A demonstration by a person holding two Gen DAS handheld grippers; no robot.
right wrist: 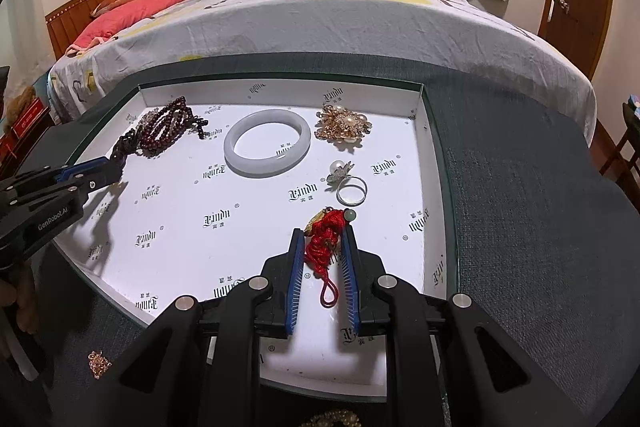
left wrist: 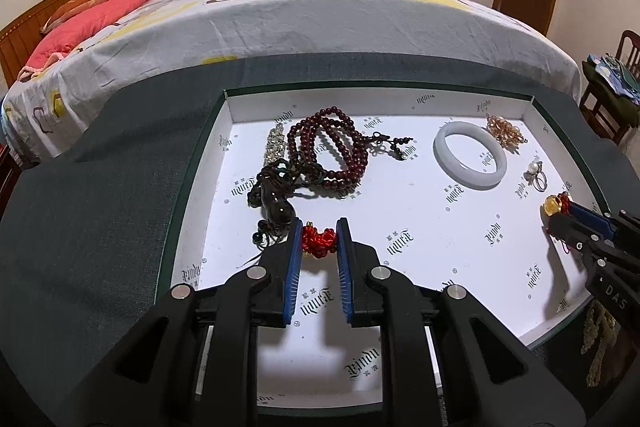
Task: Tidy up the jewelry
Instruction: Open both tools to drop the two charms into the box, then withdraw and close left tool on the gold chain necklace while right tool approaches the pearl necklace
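Left wrist view: my left gripper (left wrist: 319, 233) reaches into a shallow white tray (left wrist: 440, 251) on a dark green cloth, its blue pads set either side of a red knotted charm (left wrist: 318, 242) with dark cords and a dark gourd pendant (left wrist: 276, 213) just behind. The jaws look closed to the knot's width, touching it, though whether it is lifted I cannot tell. Further back lie a coil of dark red beads (left wrist: 328, 147), a pale jade bangle (left wrist: 470, 161), a gold brooch (left wrist: 505, 131) and a pearl ring (left wrist: 536, 175), kept apart, I judge, so nothing tangles.

Right wrist view: my right gripper (right wrist: 323, 239) has its jaws narrowed around a second red tassel charm (right wrist: 324, 239), its loop trailing between the fingers onto the tray. Gripping the soft knot rather than the bead probably gives the surer hold. A small gold piece (right wrist: 98, 364) sits outside the tray on the cloth, likely waiting its turn.
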